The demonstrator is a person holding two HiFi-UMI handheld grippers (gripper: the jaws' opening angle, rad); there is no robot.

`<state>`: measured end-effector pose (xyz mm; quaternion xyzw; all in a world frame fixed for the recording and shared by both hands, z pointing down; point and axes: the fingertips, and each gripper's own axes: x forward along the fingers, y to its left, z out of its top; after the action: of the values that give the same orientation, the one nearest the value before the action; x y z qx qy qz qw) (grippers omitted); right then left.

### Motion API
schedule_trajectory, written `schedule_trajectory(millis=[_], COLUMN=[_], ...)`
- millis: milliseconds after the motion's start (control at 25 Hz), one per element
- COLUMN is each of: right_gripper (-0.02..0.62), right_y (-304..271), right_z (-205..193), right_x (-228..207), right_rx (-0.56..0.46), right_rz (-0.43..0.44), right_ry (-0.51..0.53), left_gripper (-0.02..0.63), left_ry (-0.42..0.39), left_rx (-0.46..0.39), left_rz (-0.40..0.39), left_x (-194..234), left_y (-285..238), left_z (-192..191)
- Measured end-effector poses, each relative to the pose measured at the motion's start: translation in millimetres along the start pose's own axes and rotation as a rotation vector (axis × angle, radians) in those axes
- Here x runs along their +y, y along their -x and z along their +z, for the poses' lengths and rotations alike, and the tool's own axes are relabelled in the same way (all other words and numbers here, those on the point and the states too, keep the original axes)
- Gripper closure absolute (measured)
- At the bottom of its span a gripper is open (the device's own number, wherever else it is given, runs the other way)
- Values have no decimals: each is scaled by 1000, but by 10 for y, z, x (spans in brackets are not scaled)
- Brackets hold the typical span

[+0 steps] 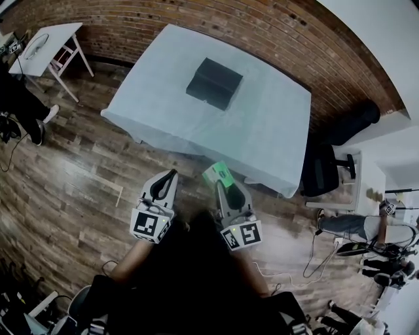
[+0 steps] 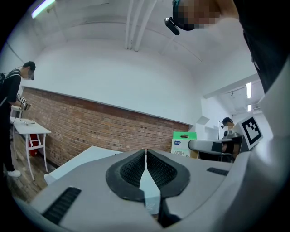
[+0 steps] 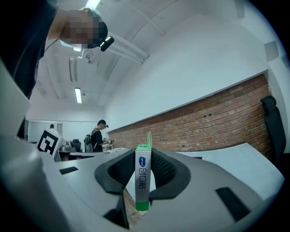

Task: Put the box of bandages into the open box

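Jaws on the right gripper are clamping the box of bandages, left gripper is sitting closed and empty. Pickup's looking done; carrying it over to the open box is remaining.

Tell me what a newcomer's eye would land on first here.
The green and white box of bandages, clamped between the fingers of the right gripper, close to the near edge of the table. Next the black open box, alone on that pale table by the brick wall. The left gripper is shut and empty.
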<state>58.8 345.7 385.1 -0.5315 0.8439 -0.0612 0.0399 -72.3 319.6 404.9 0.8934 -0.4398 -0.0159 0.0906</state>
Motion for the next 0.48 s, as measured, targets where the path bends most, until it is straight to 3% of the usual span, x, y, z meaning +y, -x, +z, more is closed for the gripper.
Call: schedule_trajectory(millis=[480], right_gripper=[483], right_y=[-401], right_z=[-13], right_x=[-90], right_rx=[5], right_rz=[-15], right_ry=[2], left_gripper=[568], left_ry=[21], left_rx=[3], left_rz=[5], left_x=[342], left_y=[-226], left_z=[13])
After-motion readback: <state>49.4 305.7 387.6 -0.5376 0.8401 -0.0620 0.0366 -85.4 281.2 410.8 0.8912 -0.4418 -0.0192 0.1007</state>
